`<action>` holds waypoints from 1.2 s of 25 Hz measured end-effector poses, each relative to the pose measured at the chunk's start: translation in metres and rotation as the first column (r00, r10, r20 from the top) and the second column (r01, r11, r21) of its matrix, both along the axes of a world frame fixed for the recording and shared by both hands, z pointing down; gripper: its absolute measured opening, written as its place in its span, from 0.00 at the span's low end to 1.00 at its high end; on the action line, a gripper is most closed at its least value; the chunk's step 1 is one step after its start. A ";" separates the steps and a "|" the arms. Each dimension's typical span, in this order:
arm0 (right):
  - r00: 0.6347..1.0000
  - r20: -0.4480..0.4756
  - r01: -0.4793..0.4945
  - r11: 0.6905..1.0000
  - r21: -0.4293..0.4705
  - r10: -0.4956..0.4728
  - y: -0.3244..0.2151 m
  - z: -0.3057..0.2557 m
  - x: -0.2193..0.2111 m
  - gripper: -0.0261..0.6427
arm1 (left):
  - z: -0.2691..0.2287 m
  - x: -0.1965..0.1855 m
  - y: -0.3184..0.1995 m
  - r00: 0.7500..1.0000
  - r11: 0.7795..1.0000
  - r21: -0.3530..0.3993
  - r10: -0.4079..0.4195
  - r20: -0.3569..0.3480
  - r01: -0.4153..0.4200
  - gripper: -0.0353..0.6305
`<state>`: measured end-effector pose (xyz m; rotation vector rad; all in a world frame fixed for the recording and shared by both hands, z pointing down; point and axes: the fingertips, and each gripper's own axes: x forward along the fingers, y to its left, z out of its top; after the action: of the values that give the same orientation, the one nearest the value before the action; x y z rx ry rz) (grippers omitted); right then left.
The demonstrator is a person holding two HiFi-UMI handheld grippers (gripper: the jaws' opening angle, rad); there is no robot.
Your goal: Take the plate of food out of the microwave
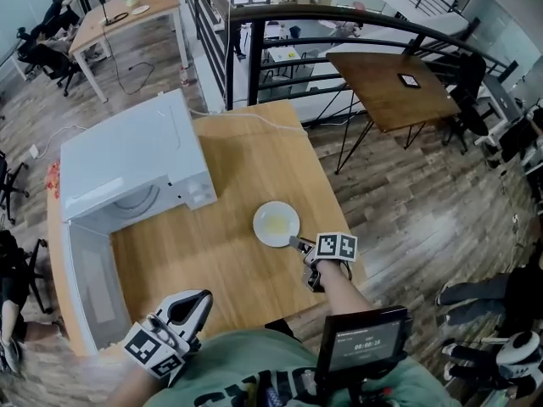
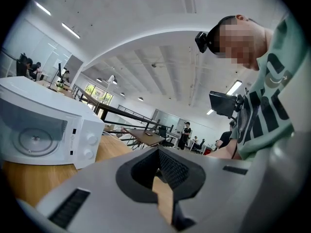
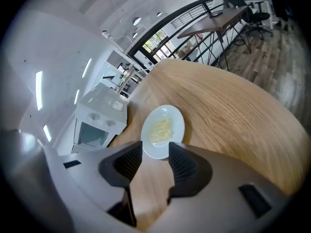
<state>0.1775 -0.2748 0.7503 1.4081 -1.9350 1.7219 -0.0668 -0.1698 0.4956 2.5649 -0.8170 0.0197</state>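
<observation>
A white plate (image 1: 276, 224) with pale yellow food rests on the wooden table (image 1: 246, 151), to the right of the white microwave (image 1: 127, 159). The microwave's door (image 1: 89, 288) hangs open toward me. My right gripper (image 1: 299, 244) is open, its fingertips at the plate's near right rim. In the right gripper view, the plate (image 3: 163, 130) lies just beyond the spread jaws of the right gripper (image 3: 154, 161), its near rim reaching between the tips, and the pads are not pressing on it. My left gripper (image 1: 197, 299) is shut and holds nothing, close to my body at the table's front edge; the left gripper (image 2: 158, 154) points past the microwave (image 2: 43, 125).
The table's right edge (image 1: 327, 176) drops to a wooden floor. A black railing (image 1: 339, 19) and a brown table (image 1: 390, 87) stand beyond. A small screen (image 1: 361, 342) hangs at my chest. Desks and chairs stand at the far left.
</observation>
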 end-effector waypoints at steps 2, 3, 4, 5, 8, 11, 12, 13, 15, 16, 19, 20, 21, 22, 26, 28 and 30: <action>1.000 0.011 0.010 0.999 0.032 -0.010 -0.001 -0.015 -0.006 0.29 | -0.004 -0.007 0.002 1.000 1.000 0.015 -0.011 0.000 0.011 0.04; 1.000 0.020 0.016 0.999 0.049 -0.017 -0.002 -0.024 -0.010 0.29 | -0.007 -0.011 0.004 1.000 1.000 0.022 -0.017 0.000 0.017 0.04; 0.999 0.031 0.022 0.997 0.069 -0.024 -0.003 -0.034 -0.014 0.29 | -0.011 -0.015 0.005 1.000 0.999 0.028 -0.024 -0.001 0.024 0.04; 0.999 0.044 0.029 0.995 0.093 -0.033 -0.004 -0.045 -0.019 0.29 | -0.015 -0.020 0.007 0.999 0.999 0.035 -0.032 -0.004 0.033 0.04; 0.995 0.081 0.049 0.983 0.177 -0.064 -0.008 -0.084 -0.039 0.29 | -0.030 -0.037 0.012 0.998 0.996 0.066 -0.058 -0.013 0.058 0.04; 0.987 0.120 0.070 0.962 0.263 -0.104 -0.008 -0.123 -0.066 0.29 | -0.047 -0.061 0.021 0.996 0.990 0.106 -0.087 -0.021 0.089 0.04; 0.984 0.134 0.074 0.954 0.289 -0.117 -0.007 -0.135 -0.075 0.29 | -0.053 -0.070 0.024 0.995 0.988 0.120 -0.098 -0.023 0.100 0.04; 0.980 0.147 0.079 0.947 0.313 -0.130 -0.006 -0.147 -0.084 0.29 | -0.058 -0.079 0.026 0.994 0.985 0.133 -0.109 -0.024 0.112 0.04; 0.974 0.162 0.093 0.932 0.351 -0.158 -0.003 -0.166 -0.101 0.29 | -0.066 -0.097 0.033 0.991 0.978 0.159 -0.131 -0.029 0.134 0.04; 0.971 0.165 0.102 0.924 0.369 -0.173 -0.001 -0.174 -0.110 0.29 | -0.070 -0.106 0.036 0.990 0.975 0.170 -0.140 -0.032 0.144 0.04; 0.961 0.183 0.113 0.899 0.422 -0.207 0.010 -0.200 -0.136 0.29 | -0.082 -0.136 0.051 0.986 0.966 0.198 -0.160 -0.044 0.165 0.04; 0.957 0.195 0.111 0.892 0.439 -0.215 0.016 -0.209 -0.145 0.29 | -0.085 -0.146 0.057 0.985 0.965 0.200 -0.163 -0.047 0.169 0.04; 0.952 0.208 0.109 0.884 0.454 -0.224 0.023 -0.217 -0.154 0.28 | -0.087 -0.156 0.065 0.985 0.965 0.199 -0.162 -0.051 0.169 0.04; 0.947 0.219 0.107 0.877 0.469 -0.233 0.030 -0.225 -0.164 0.28 | -0.088 -0.165 0.073 0.986 0.968 0.193 -0.155 -0.054 0.163 0.04; 0.935 0.241 0.099 0.848 0.521 -0.258 0.054 -0.247 -0.201 0.19 | -0.081 -0.195 0.096 0.991 0.981 0.151 -0.116 -0.059 0.124 0.04; 0.928 0.251 0.100 0.834 0.542 -0.274 0.064 -0.252 -0.216 0.11 | -0.076 -0.202 0.100 0.992 0.984 0.136 -0.108 -0.058 0.115 0.04; 0.917 0.252 0.121 0.818 0.563 -0.309 0.075 -0.256 -0.223 0.06 | -0.074 -0.201 0.103 0.993 0.984 0.139 -0.110 -0.047 0.116 0.04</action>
<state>-0.0460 -0.2002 0.4947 0.9992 -2.8131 1.4366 -0.2674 -0.0673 0.4220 2.6364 -0.9797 -0.1282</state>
